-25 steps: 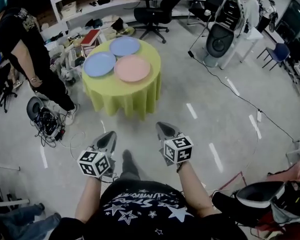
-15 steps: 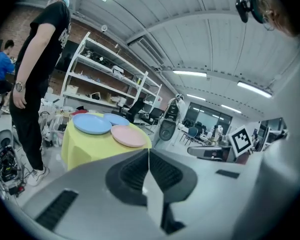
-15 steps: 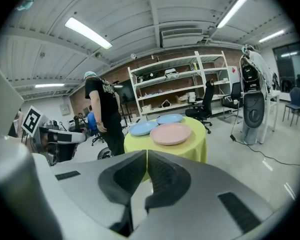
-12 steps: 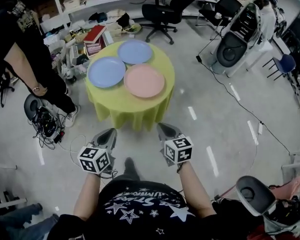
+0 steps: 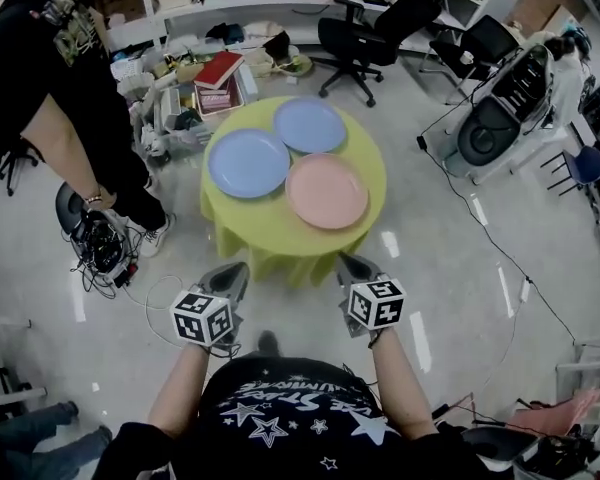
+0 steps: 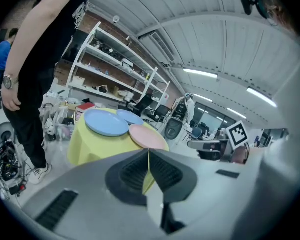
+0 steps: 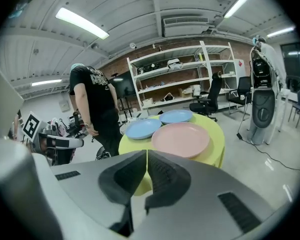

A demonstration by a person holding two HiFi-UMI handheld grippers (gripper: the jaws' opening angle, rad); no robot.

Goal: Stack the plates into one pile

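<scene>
Three plates lie side by side on a small round table with a yellow cloth (image 5: 280,240): a blue plate (image 5: 249,163) at the left, a lighter blue plate (image 5: 309,124) at the back, a pink plate (image 5: 326,191) at the front right. The left gripper view shows the blue plate (image 6: 106,122) and the pink plate (image 6: 147,137); the right gripper view shows the pink plate (image 7: 180,139) nearest. My left gripper (image 5: 234,271) and right gripper (image 5: 348,263) hover short of the table's near edge, both shut and empty.
A person in black (image 5: 65,88) stands left of the table beside cables and gear (image 5: 98,243) on the floor. Shelves with clutter (image 5: 220,8) and a black office chair (image 5: 375,33) lie behind. A grey machine (image 5: 500,118) stands at the right.
The table and plates have come nearer and shifted right in the head view as I walked toward them. Both grippers stay shut in front of me.
</scene>
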